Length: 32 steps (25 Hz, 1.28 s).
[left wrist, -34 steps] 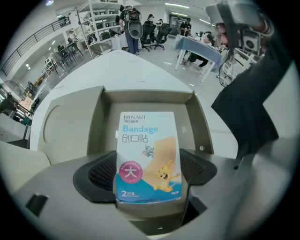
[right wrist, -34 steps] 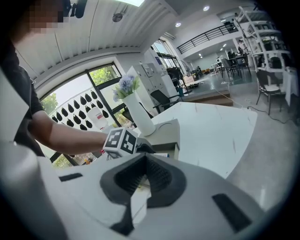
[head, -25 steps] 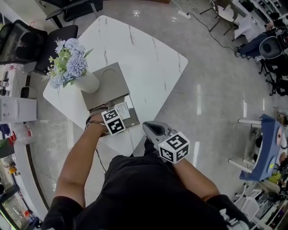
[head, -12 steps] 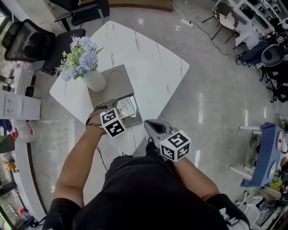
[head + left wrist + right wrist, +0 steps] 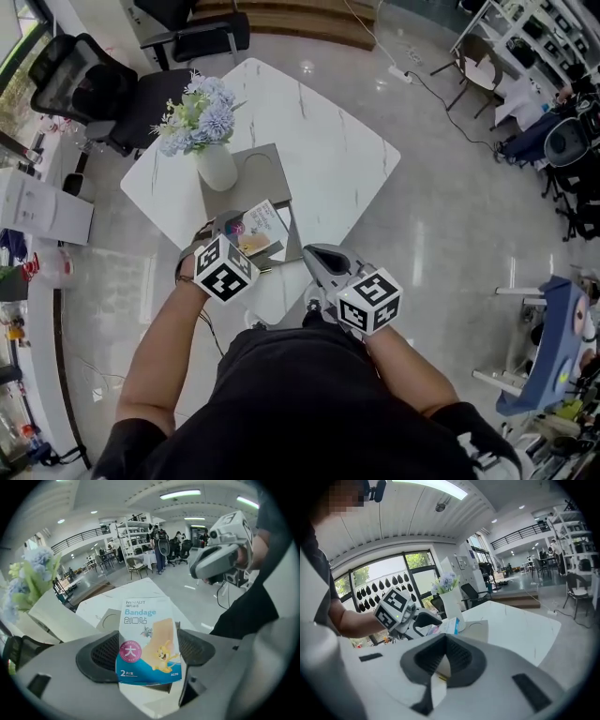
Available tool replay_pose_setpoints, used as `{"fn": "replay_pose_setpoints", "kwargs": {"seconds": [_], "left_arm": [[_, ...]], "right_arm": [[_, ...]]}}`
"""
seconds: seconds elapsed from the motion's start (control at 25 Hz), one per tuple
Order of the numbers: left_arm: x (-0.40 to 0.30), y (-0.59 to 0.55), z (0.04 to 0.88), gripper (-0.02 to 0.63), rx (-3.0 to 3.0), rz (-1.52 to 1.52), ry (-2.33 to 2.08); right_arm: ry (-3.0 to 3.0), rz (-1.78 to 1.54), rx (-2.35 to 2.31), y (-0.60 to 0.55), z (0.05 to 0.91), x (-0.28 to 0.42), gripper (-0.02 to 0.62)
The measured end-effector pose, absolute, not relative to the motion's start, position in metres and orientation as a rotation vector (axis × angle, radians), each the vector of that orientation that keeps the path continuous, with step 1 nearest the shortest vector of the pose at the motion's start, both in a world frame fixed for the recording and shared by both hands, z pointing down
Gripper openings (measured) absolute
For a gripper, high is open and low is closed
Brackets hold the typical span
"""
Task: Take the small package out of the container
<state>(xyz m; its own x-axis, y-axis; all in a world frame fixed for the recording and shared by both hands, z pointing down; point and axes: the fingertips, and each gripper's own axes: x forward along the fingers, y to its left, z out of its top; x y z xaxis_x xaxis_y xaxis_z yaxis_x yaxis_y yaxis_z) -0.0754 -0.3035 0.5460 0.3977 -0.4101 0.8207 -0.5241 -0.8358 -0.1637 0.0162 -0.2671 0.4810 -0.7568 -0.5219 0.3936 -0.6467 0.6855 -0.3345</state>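
Over the near end of the gray container, on the white table, my left gripper is clenched on the small package — a bandage packet, held upright by its lower part and, as far as I can judge, lifted clear. My right gripper hangs by the table's corner, jaws pressed together on nothing I can see. I judge the task nearly done — only 1 short move is left, carrying the package aside and setting it down.
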Motion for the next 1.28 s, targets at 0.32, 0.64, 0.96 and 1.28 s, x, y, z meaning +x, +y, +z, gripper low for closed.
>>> {"fn": "replay_pose_setpoints", "kwargs": {"seconds": [0.32,0.64,0.96,1.28], "left_arm": [[-0.102,-0.298,0.502,0.391,2.508,0.972,-1.104],[-0.126,-0.292,0.456,0.391,2.427,0.438,-1.209],[-0.145,-0.279,0.434,0.391,2.377,0.214,-1.274],[-0.155,-0.264,0.432,0.391,2.333,0.124,-1.310]], "right_arm": [[-2.692,0.706,0.920,-0.270,0.460,0.008,0.000],[-2.782,0.772,0.921,-0.281,0.434,-0.001,0.000],[-2.840,0.747,0.931,-0.286,0.420,-0.013,0.000],[-2.821,0.707,0.929,-0.285,0.427,-0.019,-0.002]]}}
